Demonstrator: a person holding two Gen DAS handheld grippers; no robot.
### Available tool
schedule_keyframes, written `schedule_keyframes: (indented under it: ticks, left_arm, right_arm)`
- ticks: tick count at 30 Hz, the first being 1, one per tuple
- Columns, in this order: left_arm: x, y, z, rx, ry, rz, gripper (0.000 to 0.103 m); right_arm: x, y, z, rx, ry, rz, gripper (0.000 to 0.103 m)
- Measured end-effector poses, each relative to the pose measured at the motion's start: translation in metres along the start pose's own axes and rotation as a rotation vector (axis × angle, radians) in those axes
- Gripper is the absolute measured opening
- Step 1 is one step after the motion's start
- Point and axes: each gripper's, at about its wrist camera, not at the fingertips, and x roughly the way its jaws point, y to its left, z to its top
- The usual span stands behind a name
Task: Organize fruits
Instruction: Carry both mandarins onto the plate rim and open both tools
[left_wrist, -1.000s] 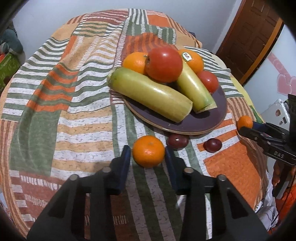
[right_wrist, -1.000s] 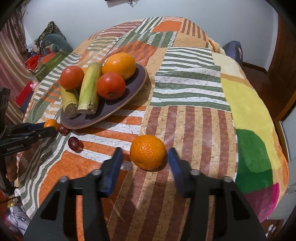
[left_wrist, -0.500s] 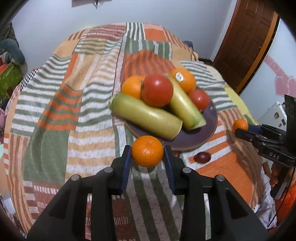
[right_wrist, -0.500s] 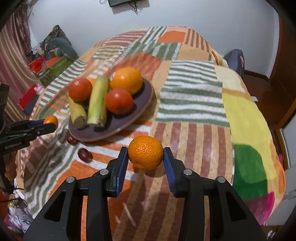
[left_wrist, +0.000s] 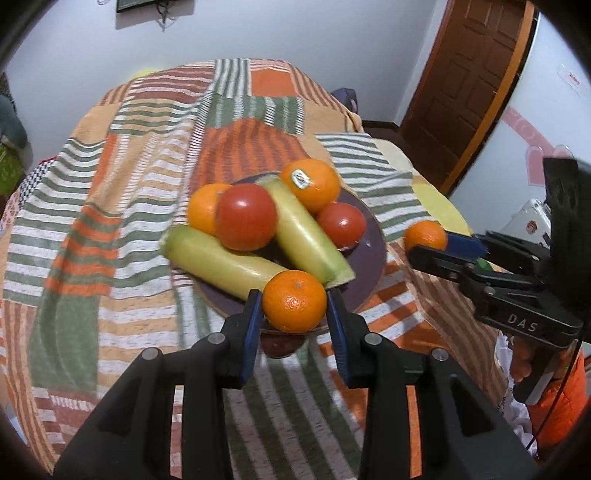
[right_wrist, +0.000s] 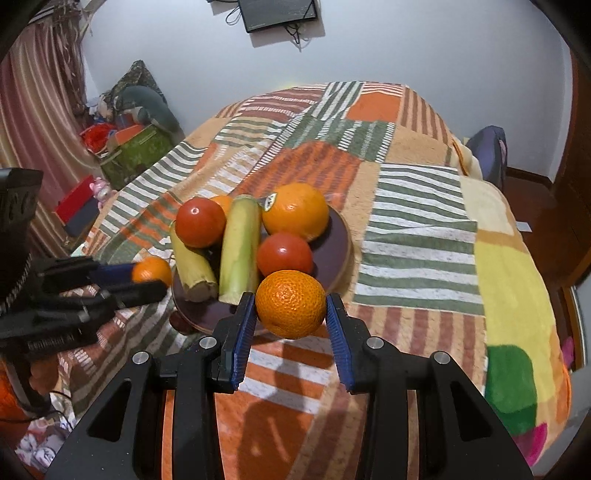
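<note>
My left gripper (left_wrist: 294, 306) is shut on a mandarin (left_wrist: 294, 301) and holds it above the near rim of the dark plate (left_wrist: 369, 258). My right gripper (right_wrist: 290, 308) is shut on another mandarin (right_wrist: 290, 303) and holds it above the plate's (right_wrist: 338, 240) near rim. The plate carries two oranges, two red tomatoes and two yellow-green squashes (left_wrist: 221, 264). A dark plum (left_wrist: 279, 341) lies on the blanket under the left gripper. The right gripper with its mandarin (left_wrist: 424, 236) shows at the right of the left wrist view. The left gripper with its mandarin (right_wrist: 151, 271) shows at the left of the right wrist view.
The plate sits on a bed with a striped patchwork blanket (right_wrist: 417, 206). Boxes and clutter (right_wrist: 129, 144) lie on the floor beyond the bed's left side. A brown door (left_wrist: 469, 85) stands at the far right.
Both grippers closed on their mandarins, lifted them off the blanket and moved toward the plate. The plums now lie below and partly hidden.
</note>
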Motion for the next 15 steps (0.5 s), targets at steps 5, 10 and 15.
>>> schedule_keyframes:
  ticks: [5, 10, 15]
  left_arm:
    - [0.013, -0.009, 0.000, 0.010, 0.026, -0.019, 0.035]
    - [0.025, -0.012, 0.001, 0.018, 0.046, -0.012, 0.035]
    - [0.031, -0.014, 0.003, 0.021, 0.056, 0.003, 0.035]
  right_arm:
    - [0.013, 0.005, 0.001, -0.004, 0.014, 0.019, 0.035]
    - [0.024, 0.008, -0.001, -0.014, 0.034, 0.017, 0.035]
    - [0.030, 0.004, -0.002, -0.011, 0.049, 0.022, 0.035]
